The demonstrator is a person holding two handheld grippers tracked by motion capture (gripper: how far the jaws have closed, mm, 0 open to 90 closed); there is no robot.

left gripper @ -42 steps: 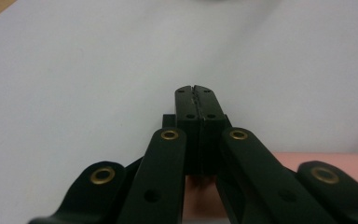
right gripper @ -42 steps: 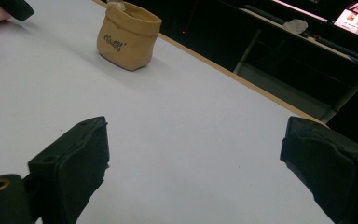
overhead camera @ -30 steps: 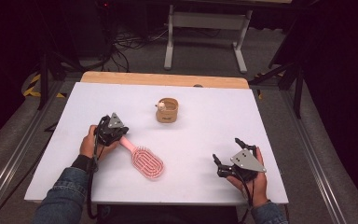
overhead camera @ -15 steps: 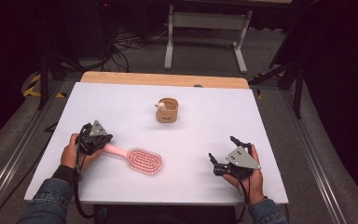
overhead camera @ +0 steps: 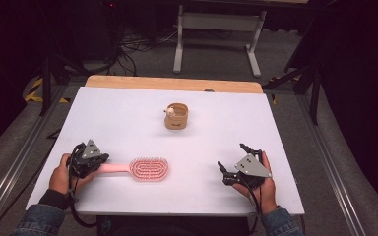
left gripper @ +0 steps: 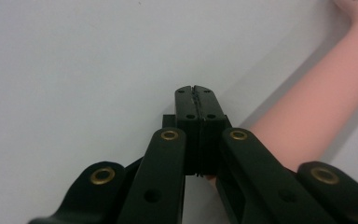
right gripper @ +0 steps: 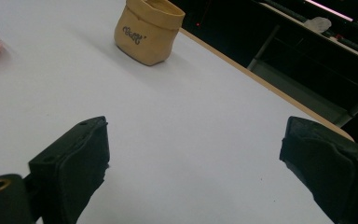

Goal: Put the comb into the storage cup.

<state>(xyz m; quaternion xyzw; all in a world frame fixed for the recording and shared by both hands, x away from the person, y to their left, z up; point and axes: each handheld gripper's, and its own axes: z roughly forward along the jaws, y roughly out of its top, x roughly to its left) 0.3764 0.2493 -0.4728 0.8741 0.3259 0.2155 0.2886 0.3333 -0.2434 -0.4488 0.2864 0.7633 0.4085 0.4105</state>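
One tan pouch (overhead camera: 176,117) sits far back on the white table (overhead camera: 128,113). Near the front lies the pink brush (overhead camera: 140,168), bristles up, beside the left gripper (left gripper: 196,87), pressed together and empty. The right gripper (right gripper: 193,154) gapes wide.

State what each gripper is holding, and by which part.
Nothing is held. The left gripper is shut with nothing between its jaws, the pink hairbrush handle lying just beside it. The right gripper is open over the bare table.
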